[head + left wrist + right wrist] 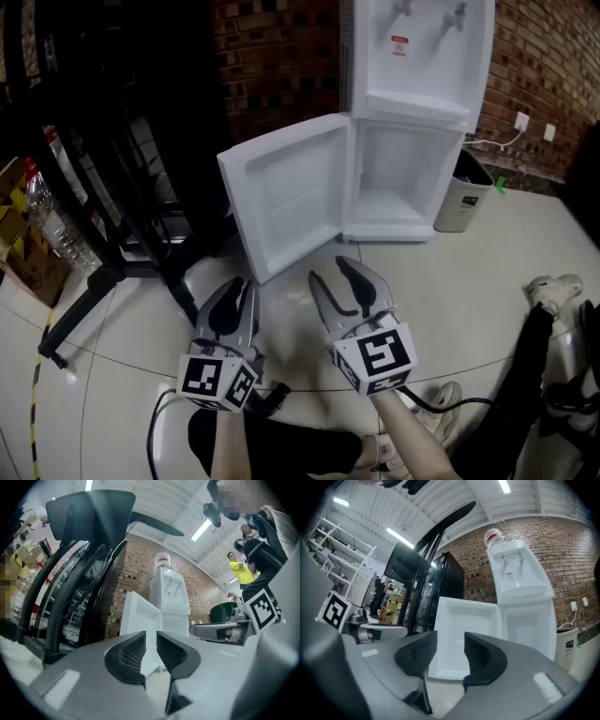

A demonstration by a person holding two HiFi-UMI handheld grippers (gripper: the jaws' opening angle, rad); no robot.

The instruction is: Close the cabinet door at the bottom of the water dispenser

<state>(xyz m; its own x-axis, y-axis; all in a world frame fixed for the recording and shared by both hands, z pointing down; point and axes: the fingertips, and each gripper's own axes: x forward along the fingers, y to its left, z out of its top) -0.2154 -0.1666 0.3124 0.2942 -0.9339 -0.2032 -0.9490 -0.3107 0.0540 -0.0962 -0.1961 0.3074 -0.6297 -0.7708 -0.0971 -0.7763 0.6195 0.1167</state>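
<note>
The white water dispenser point(417, 56) stands against the brick wall. Its bottom cabinet door point(291, 192) is swung wide open to the left, showing the empty white compartment point(403, 178). My left gripper point(240, 284) and right gripper point(328, 272) hover over the floor in front of the door, a short way from it and touching nothing. Both are open with nothing between the jaws. In the left gripper view the door point(138, 616) shows past the narrow gap of the left gripper point(151, 637). In the right gripper view the door point(464, 634) fills the wider gap of the right gripper point(450, 641).
A black rack on a floor stand point(122, 169) is close on the door's left. Bottles and boxes point(47, 225) sit at the far left. A grey bin point(464, 192) stands right of the dispenser. Shoes point(553, 291) and cables lie at the right.
</note>
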